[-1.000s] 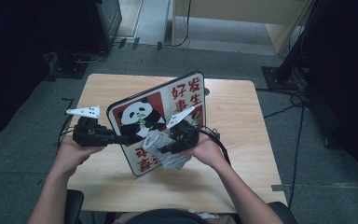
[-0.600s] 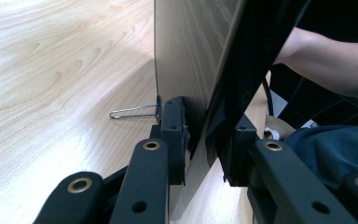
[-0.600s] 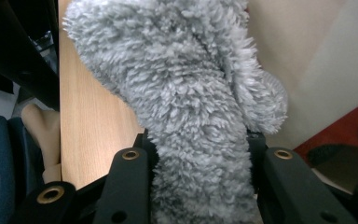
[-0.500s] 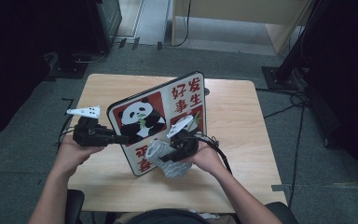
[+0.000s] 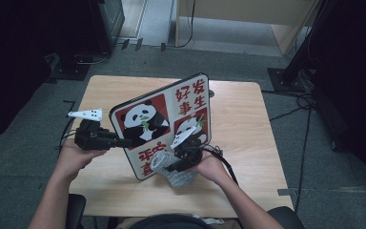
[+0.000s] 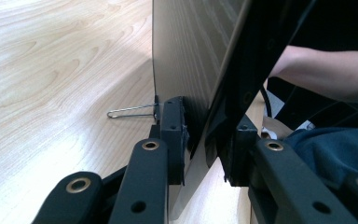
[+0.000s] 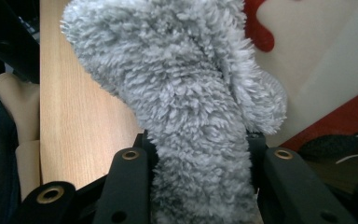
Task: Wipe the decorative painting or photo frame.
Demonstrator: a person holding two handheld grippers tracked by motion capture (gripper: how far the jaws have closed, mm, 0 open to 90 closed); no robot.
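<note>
A: Well, how do the jaws of the left gripper (image 5: 122,141) stand?

B: Nearly together, pinching the left edge of the panda board (image 5: 164,123); in the left gripper view one pad sits on each face of the board (image 6: 191,70). The board stands tilted over the near middle of the tabletop (image 5: 248,124), printed side toward the person.

A: And the right gripper (image 5: 174,167)?

B: Its jaws are pressed in on a grey fluffy cloth (image 5: 171,172), which bulges out between them in the right gripper view (image 7: 191,116). The cloth lies against the lower right part of the board's face, near the tabletop's near edge.

A: Anything else there?

B: A thin wire clip (image 6: 130,112) lies on the tabletop just behind the board.
</note>
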